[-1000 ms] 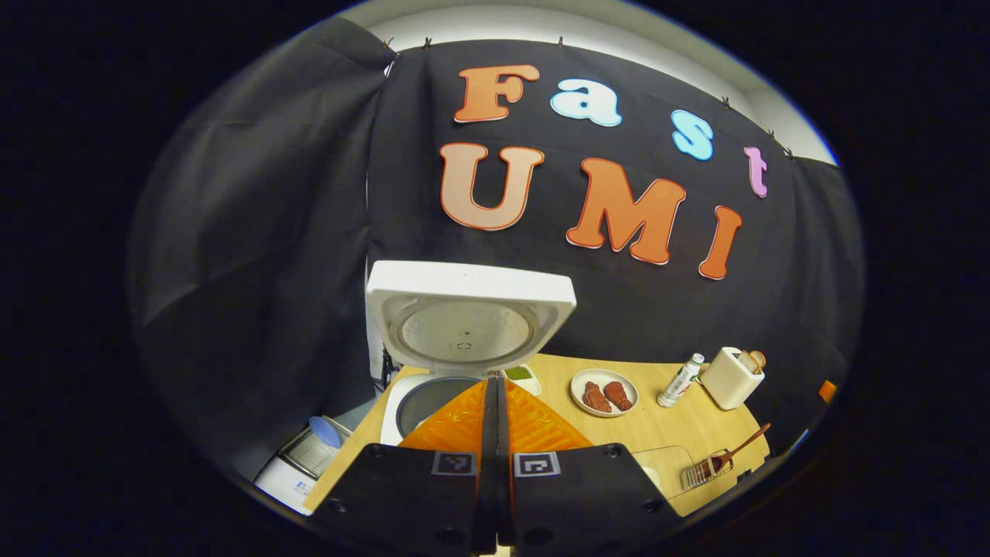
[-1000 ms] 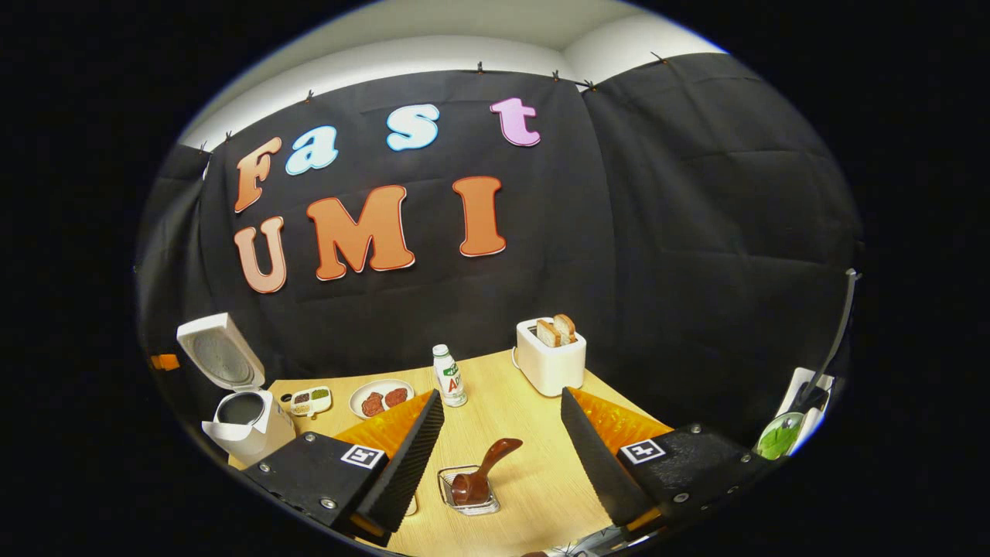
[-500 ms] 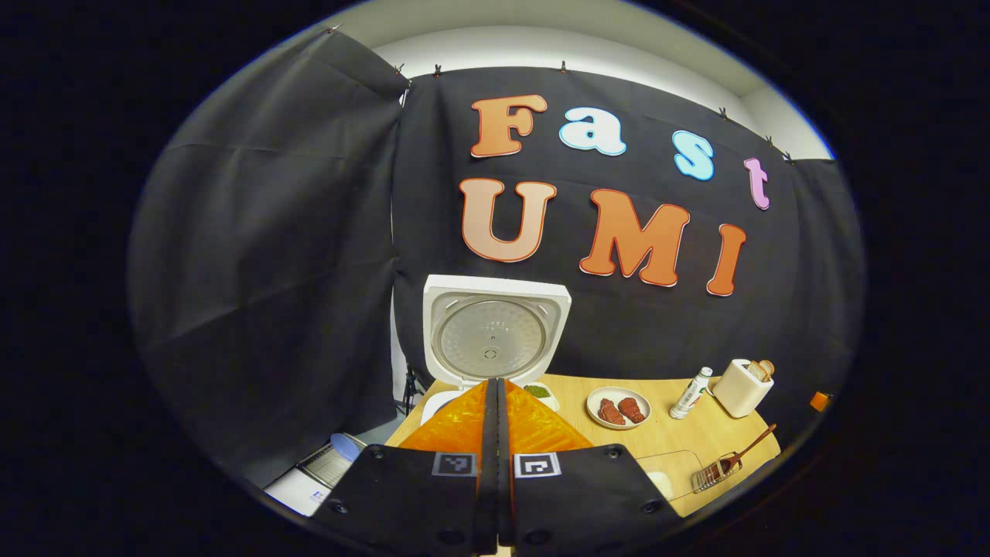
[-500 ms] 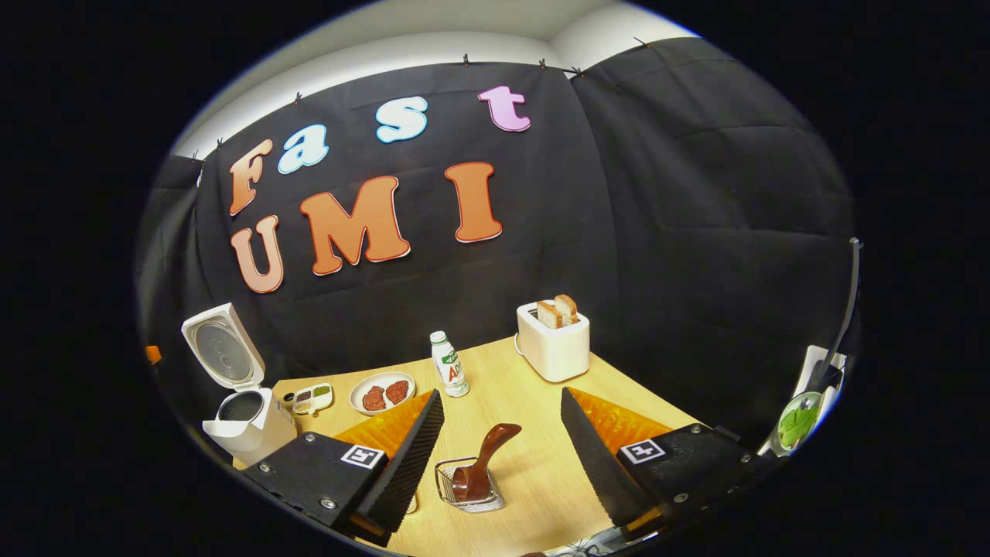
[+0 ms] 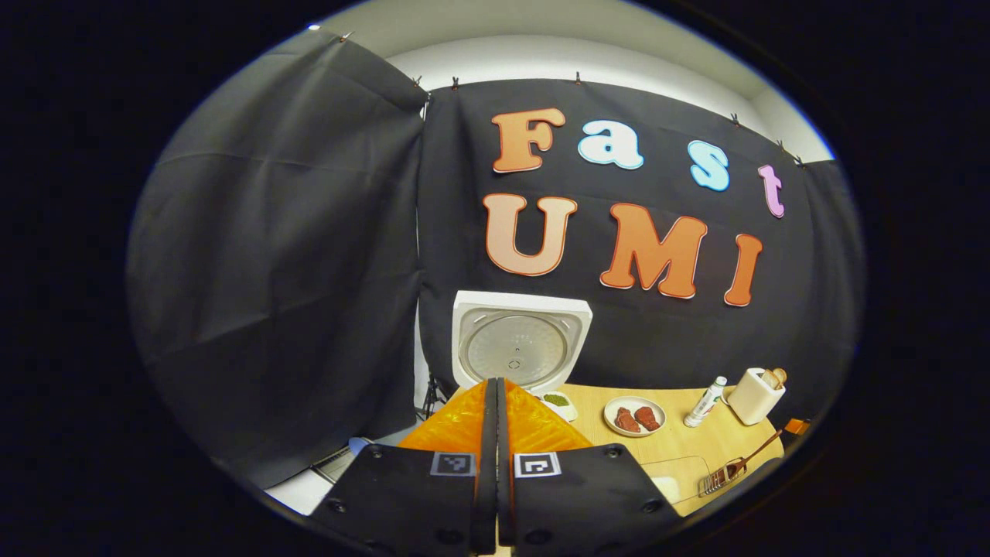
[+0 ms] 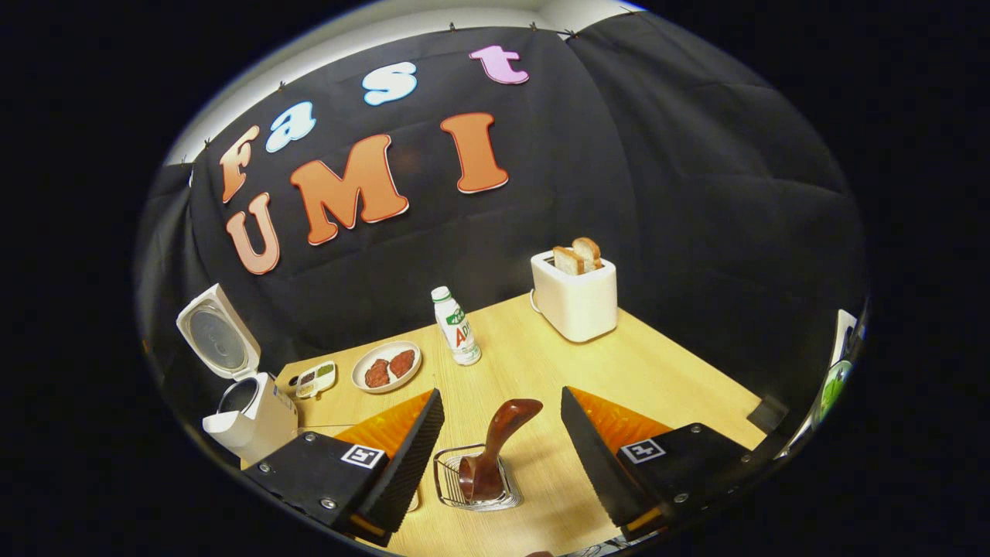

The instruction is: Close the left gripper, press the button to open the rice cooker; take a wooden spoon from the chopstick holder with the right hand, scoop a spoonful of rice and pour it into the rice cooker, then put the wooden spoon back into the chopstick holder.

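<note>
The white rice cooker (image 6: pixel 251 414) stands at the table's left end with its lid (image 5: pixel 520 340) swung up. My left gripper (image 5: pixel 495 387) is shut with nothing in it, raised in front of the cooker and hiding its body. A brown wooden spoon (image 6: pixel 496 441) leans in a wire chopstick holder (image 6: pixel 473 487) near the front edge; the spoon (image 5: pixel 749 458) and holder (image 5: pixel 715 481) also appear in the left gripper view. My right gripper (image 6: pixel 501 402) is open, its fingers on either side of the spoon handle, apart from it.
On the wooden table (image 6: pixel 588 371) sit a plate of meat (image 6: pixel 387 366), a small dish of condiments (image 6: pixel 313 379), a white bottle (image 6: pixel 456 325) and a white toaster (image 6: pixel 576 298) with bread slices. A clear container (image 5: pixel 673 473) lies near the holder.
My left gripper has pulled back from the cooker, which looks smaller now. My right gripper has moved nearer and tilted down toward the spoon, which now rises between its fingers.
</note>
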Available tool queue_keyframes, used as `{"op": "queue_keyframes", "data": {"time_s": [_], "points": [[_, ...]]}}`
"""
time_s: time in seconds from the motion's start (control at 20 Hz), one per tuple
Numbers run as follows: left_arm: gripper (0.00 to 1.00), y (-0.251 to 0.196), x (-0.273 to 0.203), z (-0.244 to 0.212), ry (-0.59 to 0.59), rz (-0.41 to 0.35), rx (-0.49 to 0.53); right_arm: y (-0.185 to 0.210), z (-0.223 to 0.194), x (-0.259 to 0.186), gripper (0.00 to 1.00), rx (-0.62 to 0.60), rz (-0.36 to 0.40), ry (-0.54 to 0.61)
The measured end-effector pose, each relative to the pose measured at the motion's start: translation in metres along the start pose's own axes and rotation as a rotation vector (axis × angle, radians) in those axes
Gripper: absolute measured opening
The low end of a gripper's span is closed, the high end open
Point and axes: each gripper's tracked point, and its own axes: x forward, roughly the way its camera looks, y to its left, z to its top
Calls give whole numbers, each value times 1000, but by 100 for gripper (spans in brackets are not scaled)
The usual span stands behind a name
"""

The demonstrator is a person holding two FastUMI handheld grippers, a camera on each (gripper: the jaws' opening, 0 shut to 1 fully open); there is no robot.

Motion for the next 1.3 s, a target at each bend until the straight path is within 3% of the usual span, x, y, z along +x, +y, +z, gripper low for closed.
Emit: {"op": "queue_keyframes", "data": {"time_s": [0.1,0.25,0.3,0.45,0.6,0.7,0.85,0.95,1.0,1.05,1.2,1.3], "points": [[5,10,-4,1,-17,31,11,-2,-9,10,95,5,2,22],[21,17,-10,8,-44,64,34,-4,-19,24,95,17,3,60],[21,11,-11,11,-47,41,36,-3,-24,28,95,19,8,76],[72,5,-15,7,-50,21,50,-1,-30,35,94,33,23,101],[80,4,-19,10,-63,29,76,0,-36,40,86,86,45,127],[100,0,-23,9,-58,23,80,0,-35,42,79,113,47,125],[100,1,-20,3,-52,34,73,2,-38,45,70,115,56,138],[100,5,-19,1,-49,50,78,6,-44,44,56,126,75,167],[100,4,-18,-1,-48,45,80,12,-41,42,38,153,94,164],[100,3,-19,-2,-49,40,75,17,-40,40,40,170,105,162],[100,3,-17,-4,-47,24,59,31,-40,38,23,169,113,156],[100,7,-14,0,-52,17,50,39,-33,37,17,139,102,141]]}}
